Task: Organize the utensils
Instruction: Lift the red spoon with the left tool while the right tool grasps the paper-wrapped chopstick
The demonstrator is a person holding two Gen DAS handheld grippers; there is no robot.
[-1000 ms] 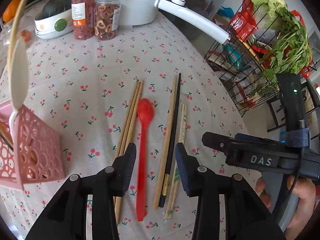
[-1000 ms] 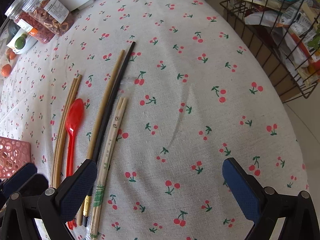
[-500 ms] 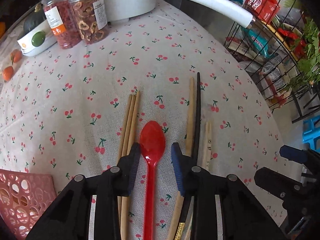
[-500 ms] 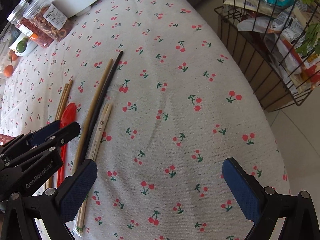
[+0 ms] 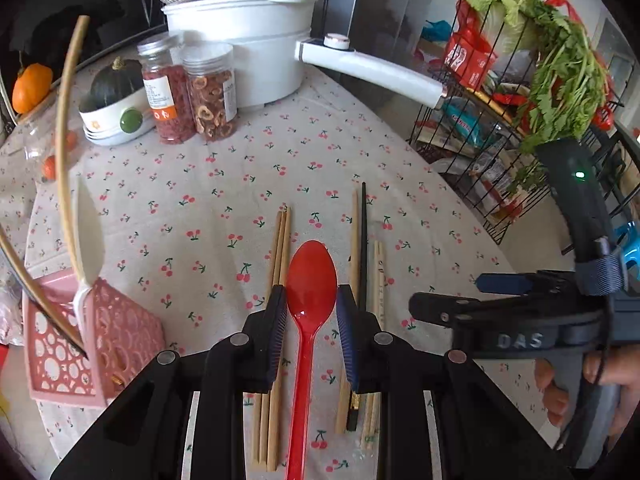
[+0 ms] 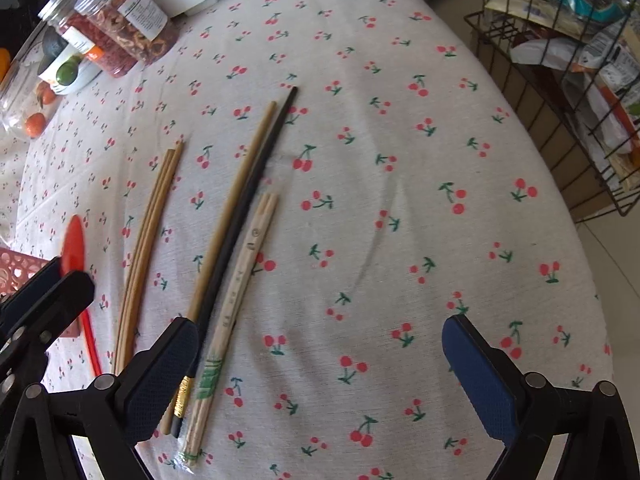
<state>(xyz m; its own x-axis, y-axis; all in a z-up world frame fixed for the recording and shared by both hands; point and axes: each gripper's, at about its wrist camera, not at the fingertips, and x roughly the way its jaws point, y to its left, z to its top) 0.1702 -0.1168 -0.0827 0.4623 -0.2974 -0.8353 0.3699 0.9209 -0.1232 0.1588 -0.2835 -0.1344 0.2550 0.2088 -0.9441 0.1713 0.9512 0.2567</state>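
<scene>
Looking from the left edge across, we've got the pink basket (image 5: 96,344) sitting on the cherry-print tabletop (image 5: 200,184), with a white spoon (image 5: 86,236) and long sticks standing up out of it. Next to its right lies a bundle of thin bamboo chopsticks (image 5: 280,248), flat on the cloth. Just right of those, our left claw (image 5: 311,310) has its two pads closed in on the neck of the red spoon (image 5: 312,276), gripping it right below the bowl; in the right wrist view the spoon (image 6: 73,246) looks lifted off the cloth, bowl tipped up in front of the basket.

Right of the red spoon we see a tan chopstick (image 6: 240,196) and a black chopstick (image 6: 256,184) lying side by side, touching along their length, the black one with a gold band near its end. Just right of that pair lies the paper-wrapped chopstick pair (image 6: 236,292), shorter, with a green print at the near end.

Further right, our right claw (image 6: 320,364) hangs with its pads spread wide apart, nothing between them but cloth; its left pad sits over the near ends of the tan and black sticks. Far right of everything stands a wire rack (image 6: 560,100) of packets beside the tabletop.
</scene>
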